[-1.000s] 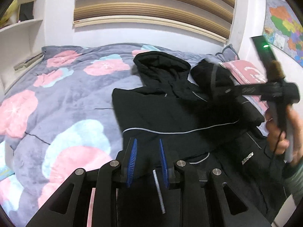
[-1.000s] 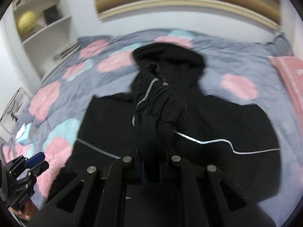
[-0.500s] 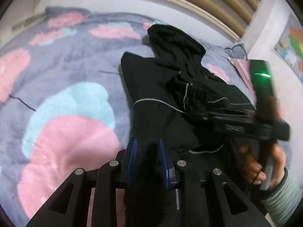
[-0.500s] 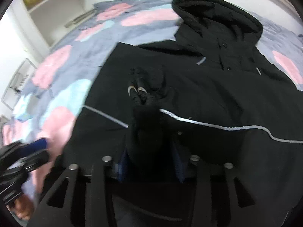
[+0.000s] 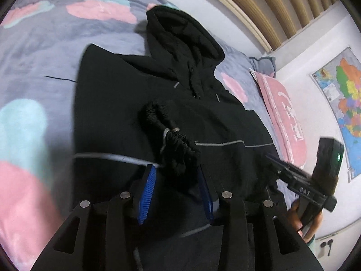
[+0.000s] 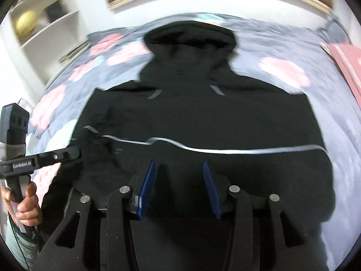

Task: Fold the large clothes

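Observation:
A black hooded jacket [image 5: 126, 103] lies face up on the bed, hood [image 6: 191, 43] toward the headboard. Both sleeve cuffs [image 5: 171, 135] are folded in over the chest. My left gripper [image 5: 176, 169] hovers low over the jacket; its jaws are opening, with the near sleeve's bunched cloth lying loosely between the blue pads [image 5: 146, 194]. My right gripper [image 6: 178, 163] is open above the jacket's lower front, with nothing between its pads. Each view also catches the other gripper: the left gripper [image 6: 77, 152] over the sleeve, the right gripper [image 5: 270, 158] at the jacket's right edge.
The bed has a grey duvet [image 5: 45, 52] with pink and blue flowers. A pink pillow [image 5: 286, 122] lies at the right, below a wall map [image 5: 347, 103]. White shelves [image 6: 45, 29] with a yellow ball [image 6: 26, 21] stand at the left. A slatted headboard [image 5: 259, 6] backs the bed.
My right gripper opened, left its sleeve lying across the chest and drew back. My left gripper sank toward the jacket, rolled, and its jaws spread wider.

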Motion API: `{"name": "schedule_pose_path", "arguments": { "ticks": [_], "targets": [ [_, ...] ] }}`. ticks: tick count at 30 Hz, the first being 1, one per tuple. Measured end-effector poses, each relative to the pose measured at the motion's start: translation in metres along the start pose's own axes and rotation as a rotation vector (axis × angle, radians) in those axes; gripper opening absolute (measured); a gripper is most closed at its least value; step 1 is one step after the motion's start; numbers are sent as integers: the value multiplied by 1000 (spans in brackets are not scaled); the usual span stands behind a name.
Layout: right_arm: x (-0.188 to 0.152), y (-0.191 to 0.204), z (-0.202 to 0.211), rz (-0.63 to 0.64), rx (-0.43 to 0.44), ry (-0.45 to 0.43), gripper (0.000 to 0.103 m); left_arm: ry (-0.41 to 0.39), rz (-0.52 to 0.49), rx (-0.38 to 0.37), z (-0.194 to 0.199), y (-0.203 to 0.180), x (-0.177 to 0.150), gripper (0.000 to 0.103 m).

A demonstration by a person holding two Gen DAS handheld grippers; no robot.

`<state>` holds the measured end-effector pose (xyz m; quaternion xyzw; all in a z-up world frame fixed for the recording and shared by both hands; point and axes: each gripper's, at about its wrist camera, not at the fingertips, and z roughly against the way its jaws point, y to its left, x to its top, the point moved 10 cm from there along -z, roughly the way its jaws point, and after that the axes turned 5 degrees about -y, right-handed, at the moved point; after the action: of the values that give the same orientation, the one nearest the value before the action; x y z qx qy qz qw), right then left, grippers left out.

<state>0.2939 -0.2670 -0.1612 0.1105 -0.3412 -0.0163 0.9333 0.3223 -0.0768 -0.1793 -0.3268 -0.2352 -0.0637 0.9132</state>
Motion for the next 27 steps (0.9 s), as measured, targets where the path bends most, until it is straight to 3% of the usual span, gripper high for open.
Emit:
{"name": "schedule_pose_path", "arguments": {
  "ticks": [6,10,12,13,15,19,21,22,23,25,27],
  "targets": [
    [-12,-40,9,-30,-53,18,47,9,67,-26,-25,-8,12,46],
    [-16,-47,13,-22,-60,15,47,-15,66,-27,-12,-10,15,46],
    [-18,-48,16,-16,-60,11,47,-11,83,-62,-5,-15,15,48],
    [-19,-48,16,-16,-59,9,47,-13,83,-74,-2,-18,16,54],
    [-19,-47,14,-11,-59,6,47,-33,47,-30,-2,-21,22,61],
    [-20,-45,11,-15,-54,6,47,21,52,77,-30,-5,20,61],
    [-22,-45,11,-13,-56,8,47,33,62,105,-45,1,17,58],
    [-22,-46,11,-14,-56,9,47,23,50,108,-47,1,17,52],
    [-22,-47,11,-15,-57,12,47,7,35,122,-48,1,18,35],
    [-22,-49,12,-10,-64,11,47,0,20,164,-48,4,18,27],
    [-20,-51,15,-2,-82,2,47,-64,10,132,-33,1,23,22]
  ]
}}
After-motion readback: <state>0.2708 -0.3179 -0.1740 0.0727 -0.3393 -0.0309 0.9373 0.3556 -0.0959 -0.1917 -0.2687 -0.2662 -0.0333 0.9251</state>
